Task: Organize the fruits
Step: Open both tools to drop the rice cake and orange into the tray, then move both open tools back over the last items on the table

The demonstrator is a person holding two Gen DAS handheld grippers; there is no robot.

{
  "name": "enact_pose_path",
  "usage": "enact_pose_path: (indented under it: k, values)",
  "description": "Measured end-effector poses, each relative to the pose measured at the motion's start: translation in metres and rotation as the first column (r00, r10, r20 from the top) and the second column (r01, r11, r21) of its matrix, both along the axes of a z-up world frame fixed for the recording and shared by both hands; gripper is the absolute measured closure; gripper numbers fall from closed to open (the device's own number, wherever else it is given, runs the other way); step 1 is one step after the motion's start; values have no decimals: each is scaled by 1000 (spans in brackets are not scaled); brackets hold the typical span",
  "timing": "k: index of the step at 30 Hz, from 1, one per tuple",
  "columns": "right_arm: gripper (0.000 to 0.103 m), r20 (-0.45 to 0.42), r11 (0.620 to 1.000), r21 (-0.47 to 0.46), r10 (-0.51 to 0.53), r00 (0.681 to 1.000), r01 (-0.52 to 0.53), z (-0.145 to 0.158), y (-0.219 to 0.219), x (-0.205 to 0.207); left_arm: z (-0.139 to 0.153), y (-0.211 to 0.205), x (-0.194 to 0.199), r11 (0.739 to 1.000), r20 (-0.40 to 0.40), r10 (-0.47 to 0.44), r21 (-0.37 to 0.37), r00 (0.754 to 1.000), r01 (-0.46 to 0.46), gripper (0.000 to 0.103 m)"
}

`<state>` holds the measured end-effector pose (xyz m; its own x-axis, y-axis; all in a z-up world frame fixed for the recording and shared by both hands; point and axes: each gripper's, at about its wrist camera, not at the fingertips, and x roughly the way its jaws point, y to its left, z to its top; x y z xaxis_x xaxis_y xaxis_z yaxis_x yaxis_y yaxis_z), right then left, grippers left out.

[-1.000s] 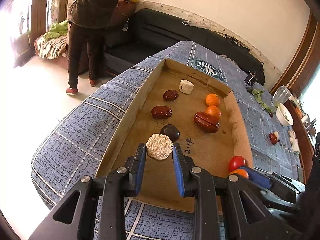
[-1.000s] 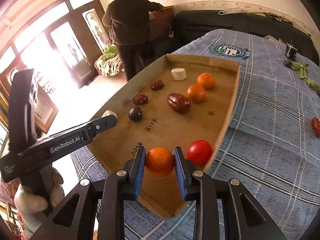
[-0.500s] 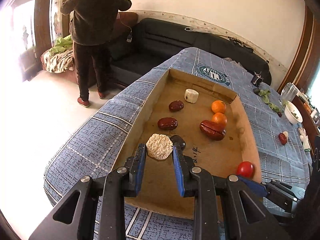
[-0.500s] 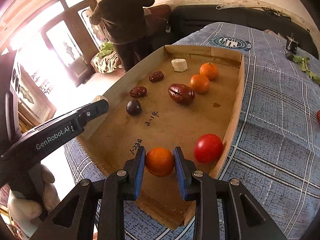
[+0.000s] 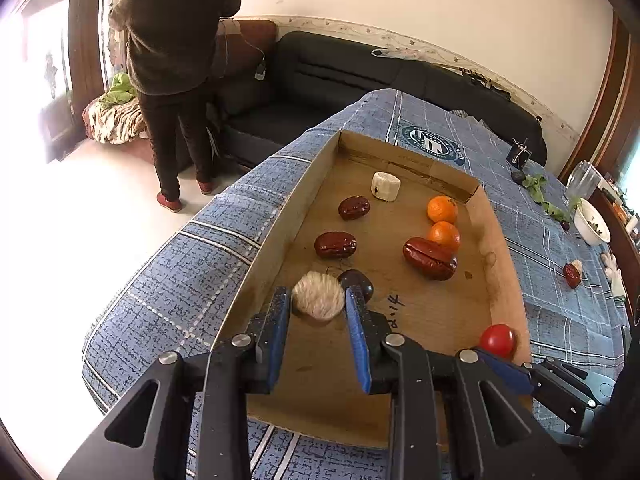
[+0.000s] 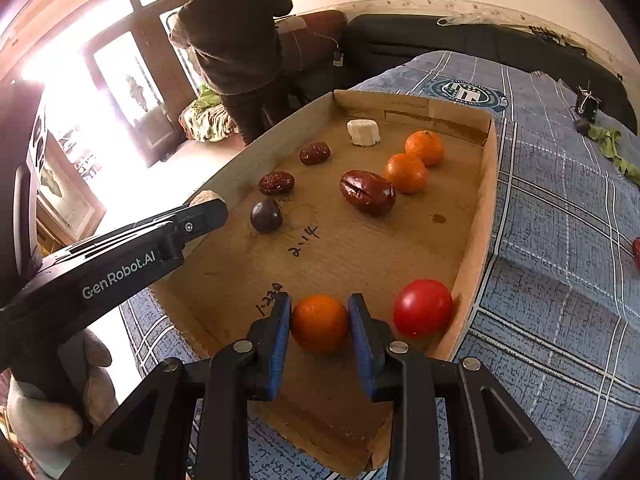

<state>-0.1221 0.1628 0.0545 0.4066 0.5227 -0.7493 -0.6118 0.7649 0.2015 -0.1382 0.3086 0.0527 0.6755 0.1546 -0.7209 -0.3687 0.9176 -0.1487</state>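
Observation:
A shallow cardboard tray [image 5: 280,220] lies on a blue plaid cloth. My left gripper [image 5: 316,294] hangs over the tray's near left; its jaws are opening, and a pale rough round piece [image 5: 319,300] sits blurred between them, loose from the pads. A dark round fruit [image 5: 360,280] lies just behind it. My right gripper [image 6: 319,302] is shut on an orange [image 6: 320,322] above the tray's near edge, beside a red tomato [image 6: 423,307]. Further in lie three brown dates [image 6: 367,192], two oranges [image 6: 406,172] and a white chunk [image 6: 363,132].
A person [image 5: 172,40] stands with their back turned by a black sofa [image 5: 360,76] beyond the table. On the cloth to the right lie a loose date [image 5: 572,275], a white bowl [image 5: 592,227], green leaves [image 5: 538,190] and a glass jar [image 5: 582,178].
The pale piece has gone blurred and sits slightly lower between the left jaws, which have spread a little. The right gripper still grips the orange in about the same place.

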Motion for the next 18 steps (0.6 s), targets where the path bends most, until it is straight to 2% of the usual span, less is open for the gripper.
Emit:
enact_pose_path:
  k: [2,4,14,18]
  values:
    - [69,8,1000,-2,4,1000,-4,1,1,-1,3,-2,-1,1000,7,2,5,1000,-2,61]
    - [67,5,1000,12,9,1000,-9,2,0,-2,7,-2,-3,1000,14,6,9,1000,-7,57]
    - [65,29,996,84,-6,1000,3,22,-19,-15,26,-15,-14,999,40,10,52,999,-12,49]
    - [57,51,994,107,-25,998,20,31,-31,-20,36,-25,-19,997,52,0,81,999,-4,48]
